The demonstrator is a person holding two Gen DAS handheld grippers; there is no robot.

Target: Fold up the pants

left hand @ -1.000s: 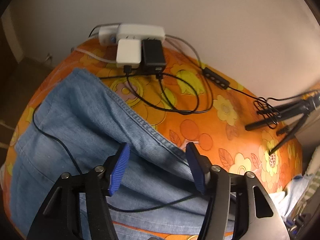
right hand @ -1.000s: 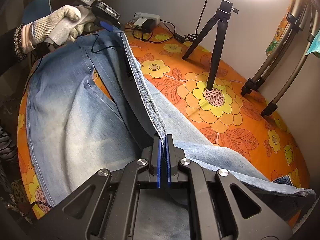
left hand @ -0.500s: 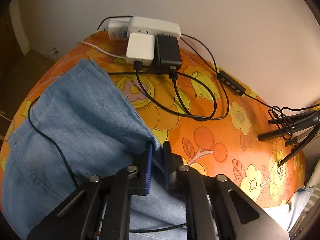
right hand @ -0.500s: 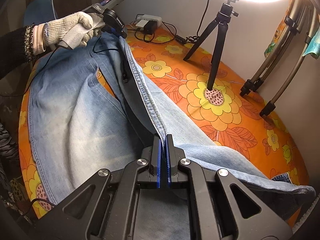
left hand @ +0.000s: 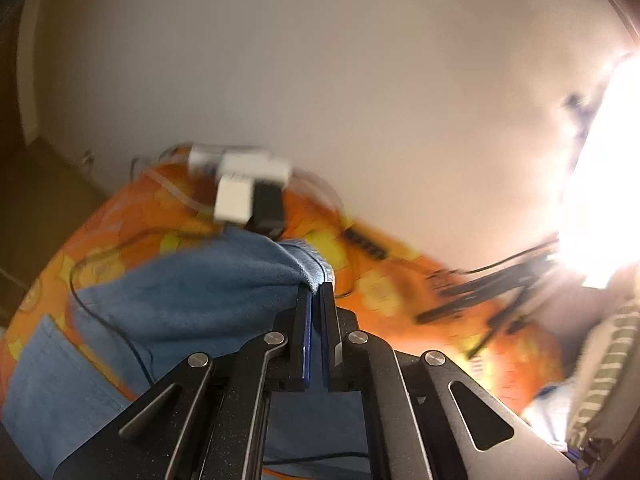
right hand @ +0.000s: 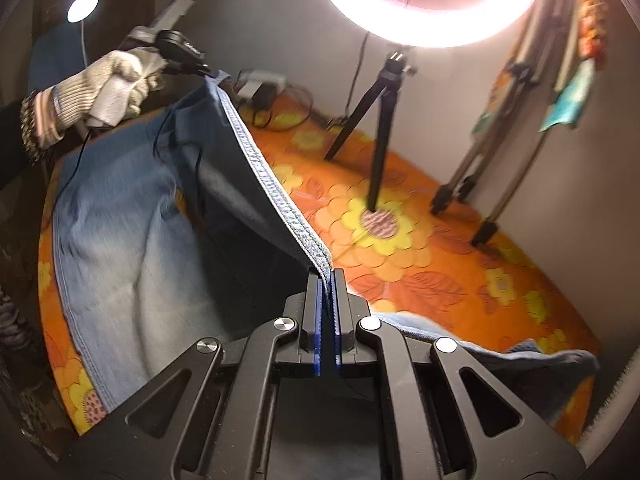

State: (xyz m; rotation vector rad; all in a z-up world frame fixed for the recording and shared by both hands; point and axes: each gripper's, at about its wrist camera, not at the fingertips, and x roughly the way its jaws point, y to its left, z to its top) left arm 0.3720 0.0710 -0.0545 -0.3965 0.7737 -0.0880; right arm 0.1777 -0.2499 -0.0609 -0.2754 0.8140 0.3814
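Note:
Light blue denim pants (right hand: 132,240) lie on the orange flowered cloth (right hand: 420,272). My right gripper (right hand: 327,280) is shut on the stitched side seam of one leg and holds it raised. My left gripper (left hand: 316,292) is shut on the far end of the same leg (left hand: 208,280) and holds it lifted. In the right wrist view the left gripper (right hand: 200,66) sits at the upper left, held by a gloved hand (right hand: 116,84), and the seam (right hand: 272,184) runs taut between both grippers. The other leg lies flat below.
A power strip with chargers (left hand: 248,184) and cables lies at the far edge by the wall. A black tripod (right hand: 376,128) under a ring light (right hand: 428,4) stands on the cloth. More stand legs (right hand: 480,200) are at the right. A thin black cable (left hand: 108,320) crosses the denim.
Both grippers have lifted the pant leg off the cloth, and its seam now hangs taut between them. The left gripper closed on the fabric earlier and has since risen and tilted up.

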